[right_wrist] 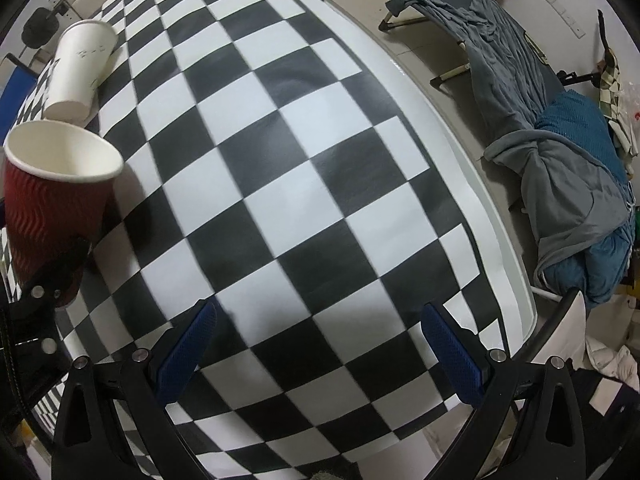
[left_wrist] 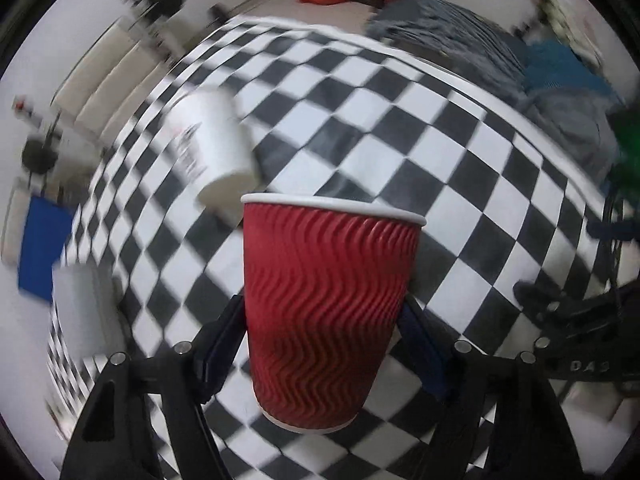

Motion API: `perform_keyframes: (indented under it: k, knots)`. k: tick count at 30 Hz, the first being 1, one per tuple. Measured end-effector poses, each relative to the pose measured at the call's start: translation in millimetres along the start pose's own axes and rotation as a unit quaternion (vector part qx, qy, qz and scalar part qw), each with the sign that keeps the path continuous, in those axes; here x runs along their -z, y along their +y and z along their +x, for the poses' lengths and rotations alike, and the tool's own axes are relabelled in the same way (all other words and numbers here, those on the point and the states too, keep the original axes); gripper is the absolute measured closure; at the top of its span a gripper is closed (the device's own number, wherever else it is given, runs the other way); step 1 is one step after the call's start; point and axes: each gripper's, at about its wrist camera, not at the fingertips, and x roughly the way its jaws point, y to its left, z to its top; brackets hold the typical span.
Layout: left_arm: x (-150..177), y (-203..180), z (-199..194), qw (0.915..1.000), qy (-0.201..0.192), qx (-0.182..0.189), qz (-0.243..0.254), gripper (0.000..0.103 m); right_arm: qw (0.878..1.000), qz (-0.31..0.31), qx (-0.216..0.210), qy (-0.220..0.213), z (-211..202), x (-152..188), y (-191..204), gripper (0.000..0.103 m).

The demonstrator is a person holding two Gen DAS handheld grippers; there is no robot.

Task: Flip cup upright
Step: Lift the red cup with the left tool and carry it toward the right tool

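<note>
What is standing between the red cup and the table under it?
Nothing visible. The red cup is held rim-up by the left gripper, with bare checkered table beneath. The white cup lies behind it.

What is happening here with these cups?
The left tongs are shut on the red cup, holding it rim-up over the checkered table. The right tongs are open and hold nothing. A white cup lies on its side on the table.
</note>
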Motion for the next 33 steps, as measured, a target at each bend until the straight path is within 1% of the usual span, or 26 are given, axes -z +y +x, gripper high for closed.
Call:
perform_keyframes:
  k: [3, 5, 6, 9, 11, 12, 13, 15, 17, 19, 20, 21, 22, 23, 24, 26, 27, 30, 33]
  knots:
    - [21, 28, -8, 0.9965, 0.016, 0.021, -0.08, 0.03, 1.0, -0.009, -0.004, 0.0, -7, 4, 12, 0.0]
    - [39, 47, -14, 0.9898, 0.029, 0.035, -0.135, 0.03, 1.0, -0.018, -0.007, 0.0, -13, 9, 23, 0.0]
    - [53, 60, -19, 0.9841, 0.034, 0.048, -0.167, 0.03, 1.0, -0.022, -0.01, 0.001, -16, 12, 28, 0.0]
    - [87, 84, -28, 0.9695, 0.047, 0.071, -0.23, 0.03, 0.999, -0.037, -0.015, 0.0, -27, 20, 45, 0.0]
    - [114, 99, -33, 0.9563, 0.056, 0.086, -0.274, 0.03, 0.999, -0.049, -0.019, 0.002, -33, 28, 59, 0.0]
    - [133, 109, -35, 0.946, 0.061, 0.095, -0.304, 0.03, 0.998, -0.056, -0.022, 0.002, -35, 32, 69, 0.0]
    - [145, 115, -37, 0.9384, 0.065, 0.101, -0.324, 0.03, 0.998, -0.063, -0.024, 0.004, -38, 37, 79, 0.0]
    - [172, 127, -37, 0.9178, 0.069, 0.122, -0.372, 0.03, 0.997, -0.075, -0.028, 0.007, -40, 46, 96, 0.0]
    - [196, 128, -37, 0.8936, 0.069, 0.134, -0.423, 0.03, 0.996, -0.089, -0.031, 0.01, -40, 54, 114, 0.0]
    - [220, 132, -32, 0.8658, 0.067, 0.149, -0.473, 0.03, 0.994, -0.104, -0.03, 0.012, -41, 61, 132, 0.0]
    - [229, 132, -30, 0.8533, 0.065, 0.156, -0.493, 0.03, 0.993, -0.113, -0.029, 0.012, -41, 65, 141, 0.0]
    - [237, 135, -28, 0.8415, 0.064, 0.164, -0.511, 0.03, 0.993, -0.118, -0.028, 0.012, -41, 67, 147, 0.0]
    - [243, 136, -24, 0.833, 0.062, 0.166, -0.524, 0.03, 0.992, -0.124, -0.026, 0.011, -41, 70, 155, 0.0]
    - [244, 135, -25, 0.8299, 0.058, 0.164, -0.53, 0.03, 0.991, -0.128, -0.024, 0.011, -40, 72, 161, 0.0]
    - [246, 134, -24, 0.8294, 0.054, 0.161, -0.532, 0.03, 0.991, -0.133, -0.023, 0.012, -40, 74, 168, 0.0]
    - [250, 135, -23, 0.8334, 0.047, 0.151, -0.529, 0.03, 0.99, -0.14, -0.016, 0.01, -38, 78, 179, 0.0]
    - [250, 135, -20, 0.8358, 0.045, 0.149, -0.527, 0.03, 0.99, -0.143, -0.013, 0.008, -38, 80, 184, 0.0]
    - [249, 136, -10, 0.8475, 0.049, 0.134, -0.511, 0.029, 0.989, -0.146, -0.004, 0.008, -36, 75, 191, 0.0]
    - [244, 137, -6, 0.8555, 0.043, 0.127, -0.5, 0.028, 0.989, -0.146, 0.001, 0.009, -34, 77, 199, 0.0]
